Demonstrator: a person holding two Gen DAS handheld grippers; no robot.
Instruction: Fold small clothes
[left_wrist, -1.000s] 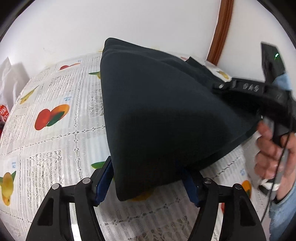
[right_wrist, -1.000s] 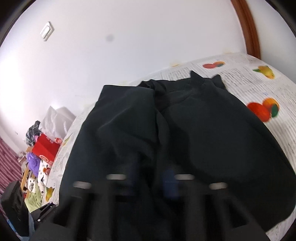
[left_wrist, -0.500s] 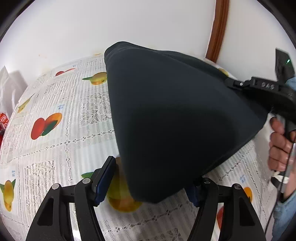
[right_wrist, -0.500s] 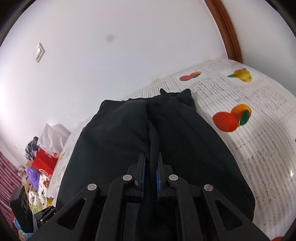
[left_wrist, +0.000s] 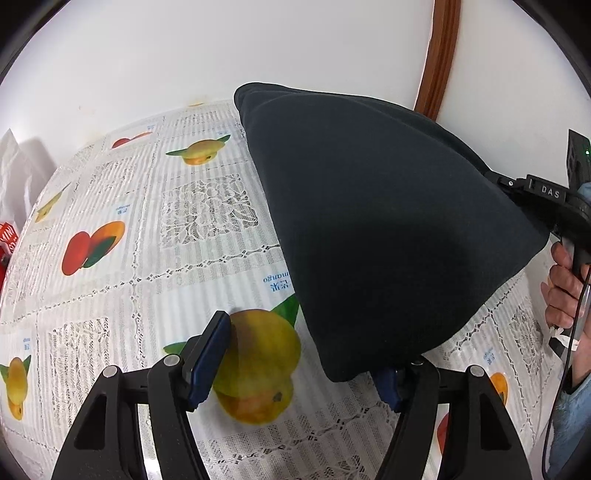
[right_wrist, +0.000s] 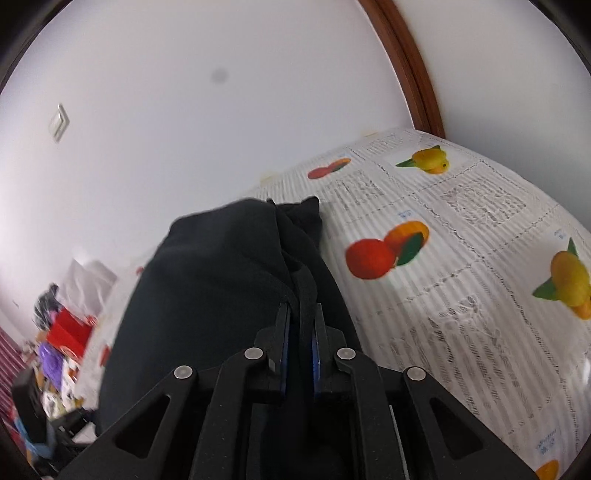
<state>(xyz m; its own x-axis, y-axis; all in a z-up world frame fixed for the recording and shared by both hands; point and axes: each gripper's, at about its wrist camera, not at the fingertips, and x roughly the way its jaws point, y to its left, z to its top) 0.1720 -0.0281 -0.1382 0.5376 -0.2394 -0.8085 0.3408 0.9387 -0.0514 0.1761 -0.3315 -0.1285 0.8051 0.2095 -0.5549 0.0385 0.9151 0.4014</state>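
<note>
Right tongs (right_wrist: 299, 332) were nearly closed, pinching a seam of the dark garment (left_wrist: 388, 229), which ran away ahead of them. Left tongs (left_wrist: 303, 354) stood wide, gripping nothing; the garment's low corner hung just over their right finger, clear of the left one. That finger's pad was hidden. Surface (left_wrist: 147, 258) lay below.
</note>
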